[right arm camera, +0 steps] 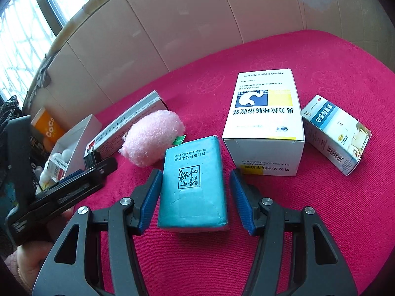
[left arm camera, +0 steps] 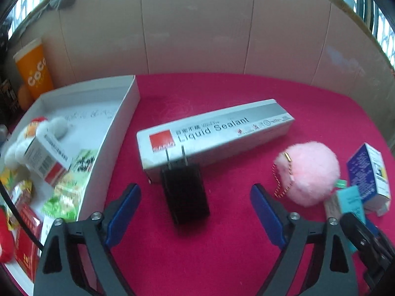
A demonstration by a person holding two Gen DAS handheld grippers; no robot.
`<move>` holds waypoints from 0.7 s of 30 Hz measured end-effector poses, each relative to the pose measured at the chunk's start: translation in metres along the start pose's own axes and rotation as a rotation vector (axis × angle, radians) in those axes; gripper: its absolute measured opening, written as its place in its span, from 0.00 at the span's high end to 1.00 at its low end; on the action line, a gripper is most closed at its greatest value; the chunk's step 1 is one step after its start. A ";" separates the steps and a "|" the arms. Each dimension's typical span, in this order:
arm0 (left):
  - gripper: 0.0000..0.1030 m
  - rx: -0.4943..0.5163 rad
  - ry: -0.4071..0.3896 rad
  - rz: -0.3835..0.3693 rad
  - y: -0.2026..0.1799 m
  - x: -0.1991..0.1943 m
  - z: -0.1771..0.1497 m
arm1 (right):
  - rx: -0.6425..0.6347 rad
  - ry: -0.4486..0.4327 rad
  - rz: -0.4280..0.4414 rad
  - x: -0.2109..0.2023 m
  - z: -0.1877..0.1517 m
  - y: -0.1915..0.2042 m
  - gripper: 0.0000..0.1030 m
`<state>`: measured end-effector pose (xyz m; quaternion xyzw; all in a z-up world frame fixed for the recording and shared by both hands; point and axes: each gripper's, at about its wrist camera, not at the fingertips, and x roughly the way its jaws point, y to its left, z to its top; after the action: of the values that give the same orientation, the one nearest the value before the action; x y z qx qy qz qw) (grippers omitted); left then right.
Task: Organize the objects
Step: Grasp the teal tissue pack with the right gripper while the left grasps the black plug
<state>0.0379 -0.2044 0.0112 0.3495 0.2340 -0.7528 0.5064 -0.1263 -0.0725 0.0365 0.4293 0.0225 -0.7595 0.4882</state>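
Note:
A black charger plug [left arm camera: 184,192] stands on the red cloth, its prongs against the silver Liquid Sealant box [left arm camera: 217,133]. My left gripper [left arm camera: 195,188] is open and straddles the plug, with cloth showing on both sides. A teal tissue pack [right arm camera: 193,185] lies between the fingers of my right gripper [right arm camera: 195,172]. Its left pad sits against the pack's edge, while a strip of cloth shows before the right pad. Beside the pack is a pink plush ball [right arm camera: 150,139], also visible as the pink plush ball [left arm camera: 308,172] in the left wrist view.
A white tray [left arm camera: 128,103] at the left holds a plush toy, small boxes and snack packets. An orange cup [left arm camera: 34,69] stands behind it. A large white medicine box [right arm camera: 266,123] and a smaller box [right arm camera: 338,138] lie to the right. A cardboard wall [left arm camera: 197,24] closes the back.

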 end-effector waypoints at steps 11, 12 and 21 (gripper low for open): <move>0.38 0.012 0.019 -0.038 -0.002 0.003 -0.005 | 0.013 -0.003 0.015 0.001 0.003 0.000 0.45; 0.38 0.016 0.014 -0.045 -0.001 0.003 -0.006 | 0.014 -0.002 0.015 0.002 0.004 0.000 0.45; 0.72 -0.013 -0.007 -0.133 0.014 0.002 -0.006 | 0.021 -0.008 0.001 0.001 0.005 -0.001 0.51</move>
<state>0.0525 -0.2063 0.0058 0.3271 0.2598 -0.7846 0.4582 -0.1299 -0.0747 0.0385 0.4316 0.0124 -0.7611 0.4841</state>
